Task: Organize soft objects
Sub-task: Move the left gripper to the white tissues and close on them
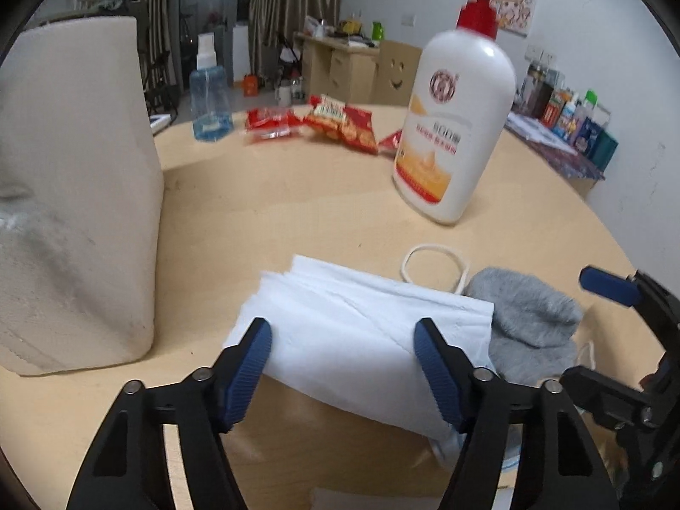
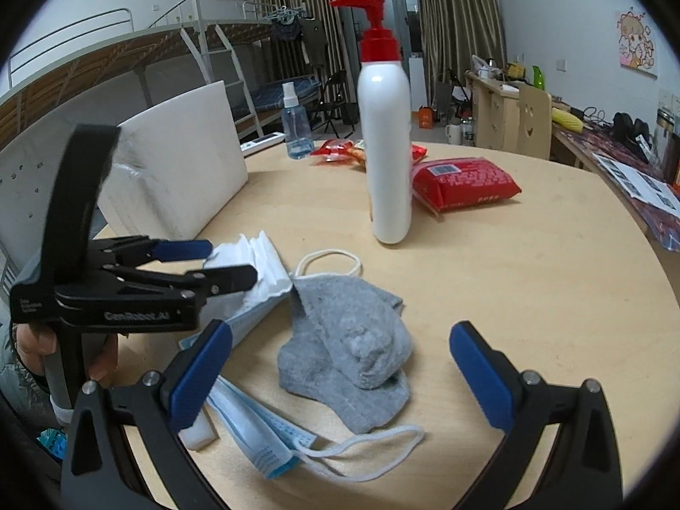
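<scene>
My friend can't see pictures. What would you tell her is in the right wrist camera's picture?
A crumpled grey sock lies on a round wooden table, just ahead of the open right gripper. The left gripper reaches a folded white tissue beside a blue face mask; a tall white pump bottle stands behind.

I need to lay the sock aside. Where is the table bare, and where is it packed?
Bare: the wide wood right of the grey sock and pump bottle, up to the table edge. Also between foam block and bottle. Crowded: tissue, face mask, and sock overlap near both tongs.
</scene>
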